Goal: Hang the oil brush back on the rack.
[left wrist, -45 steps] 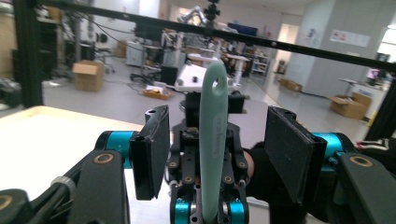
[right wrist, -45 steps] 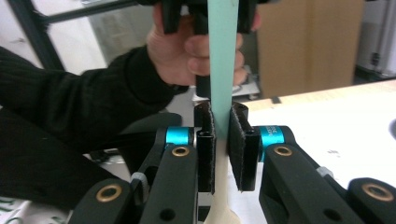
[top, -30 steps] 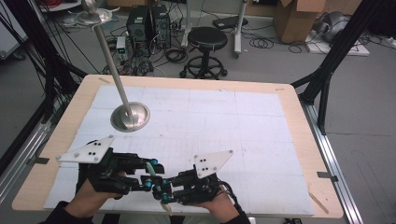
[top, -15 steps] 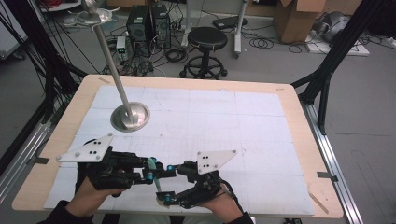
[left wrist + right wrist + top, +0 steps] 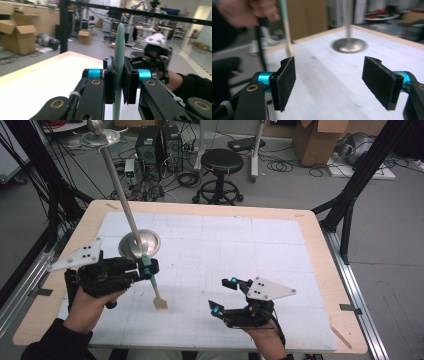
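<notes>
The table (image 5: 210, 220) carries a steel stand (image 5: 140, 243) at its far left, its rod leaning up and away. My left gripper (image 5: 146, 268) has its jaws clamped on the green handle of a spatula (image 5: 154, 287) — long axis steep, the tan blade hanging down toward the table, just in front of the stand's base. My right gripper (image 5: 223, 296) has just been opening; its jaws stand wide with nothing between them, well right of the spatula. The left hand is the nearer — the spatula lies leftward from my free jaws.
</notes>
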`<state>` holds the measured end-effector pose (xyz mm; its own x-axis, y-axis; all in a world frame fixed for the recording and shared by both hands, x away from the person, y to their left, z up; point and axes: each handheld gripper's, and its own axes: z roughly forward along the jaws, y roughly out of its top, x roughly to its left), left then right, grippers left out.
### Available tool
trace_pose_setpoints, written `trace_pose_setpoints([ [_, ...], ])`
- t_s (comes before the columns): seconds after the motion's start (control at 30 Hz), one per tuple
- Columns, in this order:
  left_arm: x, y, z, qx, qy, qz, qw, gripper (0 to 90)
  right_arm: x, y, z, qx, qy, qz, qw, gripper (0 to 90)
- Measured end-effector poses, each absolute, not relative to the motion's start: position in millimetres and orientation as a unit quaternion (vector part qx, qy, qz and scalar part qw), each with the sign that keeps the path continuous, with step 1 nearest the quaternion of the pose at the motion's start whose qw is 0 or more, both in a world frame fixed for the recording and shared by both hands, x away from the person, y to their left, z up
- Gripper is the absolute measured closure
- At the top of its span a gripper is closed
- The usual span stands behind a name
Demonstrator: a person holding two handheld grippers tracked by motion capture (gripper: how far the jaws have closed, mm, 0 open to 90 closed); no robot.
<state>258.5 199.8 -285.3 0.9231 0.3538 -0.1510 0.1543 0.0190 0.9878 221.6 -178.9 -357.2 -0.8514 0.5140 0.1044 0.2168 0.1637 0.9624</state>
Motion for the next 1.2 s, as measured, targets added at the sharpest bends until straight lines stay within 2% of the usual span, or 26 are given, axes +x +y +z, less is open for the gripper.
trace_pose_setpoints([
  [0.13,274.5,209.2,-271.6,0.698,0.199,0.095,0.681,82.0,221.6,-190.9,-359.0,0.257,0.75,0.588,0.157,23.1],
  [0.3,295.2,222.9,-253.1,0.687,0.215,0.111,0.685,82.0,222.3,-191.7,-361.5,0.256,0.76,0.573,0.17,23.1],
  [0.7,340.7,259.9,-208.3,0.675,0.227,0.114,0.693,82.2,222.2,-198.0,-361.0,0.262,0.752,0.578,0.179,23.1],
  [1.2,381.5,284.0,-181.7,0.673,0.241,0.112,0.69,82.3,222.4,-196.9,-362.1,0.259,0.753,0.579,0.175,22.6],
])
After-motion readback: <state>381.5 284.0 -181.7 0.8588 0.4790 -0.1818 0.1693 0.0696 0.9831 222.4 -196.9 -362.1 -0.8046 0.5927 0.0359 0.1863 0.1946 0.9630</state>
